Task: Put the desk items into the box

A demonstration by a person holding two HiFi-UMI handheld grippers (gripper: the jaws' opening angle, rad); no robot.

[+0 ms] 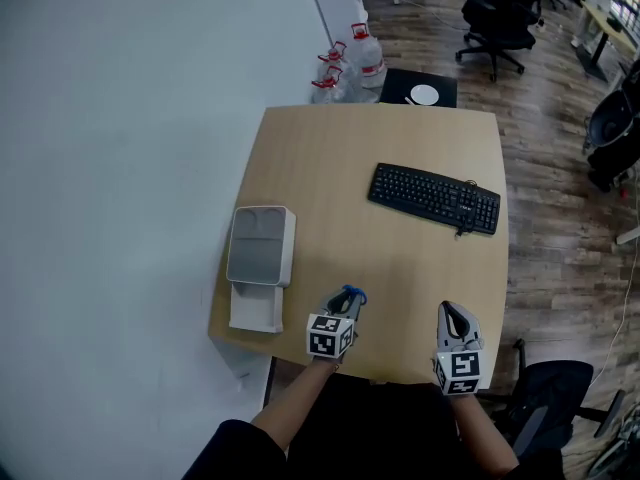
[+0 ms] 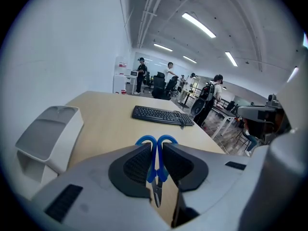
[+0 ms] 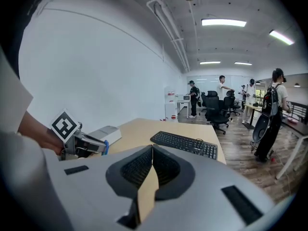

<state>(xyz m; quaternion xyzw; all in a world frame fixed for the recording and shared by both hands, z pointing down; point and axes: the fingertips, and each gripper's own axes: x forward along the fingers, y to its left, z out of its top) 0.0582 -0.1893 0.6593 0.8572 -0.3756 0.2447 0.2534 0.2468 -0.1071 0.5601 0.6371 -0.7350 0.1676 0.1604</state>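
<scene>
My left gripper point(image 1: 343, 306) is shut on a pair of blue-handled scissors point(image 1: 355, 293), held just above the near edge of the wooden table point(image 1: 380, 258). In the left gripper view the scissors point(image 2: 156, 146) stand upright between the black pads point(image 2: 137, 166), handles pointing away and blades toward the camera. The white-and-grey box point(image 1: 288, 248) sits at the table's left edge, to the left of that gripper; it also shows in the left gripper view point(image 2: 48, 136). A black keyboard point(image 1: 435, 197) lies at the far right. My right gripper point(image 1: 452, 315) is shut with nothing in it, near the front edge.
Water bottles point(image 1: 350, 63) and a black stool point(image 1: 420, 88) stand beyond the table's far edge. Office chairs point(image 1: 495, 18) are on the wood floor at the right. A white wall runs along the left. People stand far off in the room point(image 3: 276, 105).
</scene>
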